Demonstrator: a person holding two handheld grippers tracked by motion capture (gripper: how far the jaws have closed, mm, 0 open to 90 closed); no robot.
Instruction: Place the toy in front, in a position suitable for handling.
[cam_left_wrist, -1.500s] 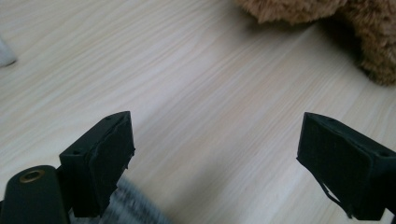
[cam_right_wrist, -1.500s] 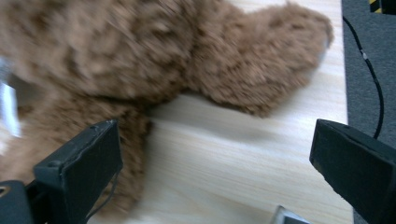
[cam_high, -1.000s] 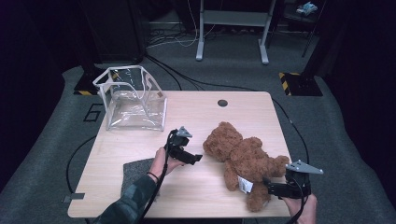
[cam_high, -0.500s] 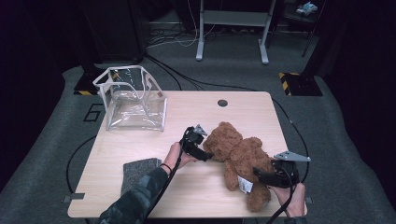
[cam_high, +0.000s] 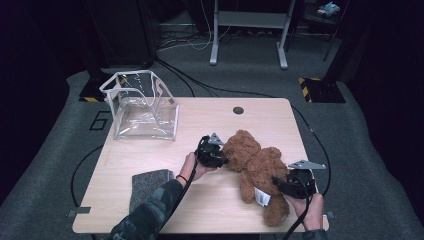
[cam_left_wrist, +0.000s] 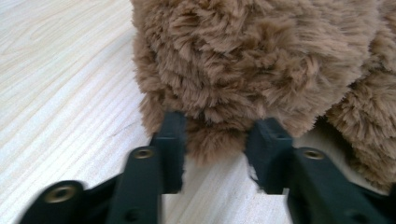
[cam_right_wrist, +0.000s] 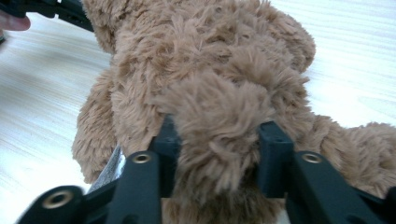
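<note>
At table centre-right, left tool (cam_high: 216, 156) and right tool (cam_high: 290, 184), jaws just closing, are both clamping the teddy bear (cam_high: 255, 165). Grasp step is finishing. Next I'm expecting a synced lift toward the clear bag (cam_high: 142, 107) at 10 o'clock.

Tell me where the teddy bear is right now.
In the high view, the teddy bear lies on the table's right half, between the left tongs at its head and the right tongs at its lower body, both closed on its fur.
</note>
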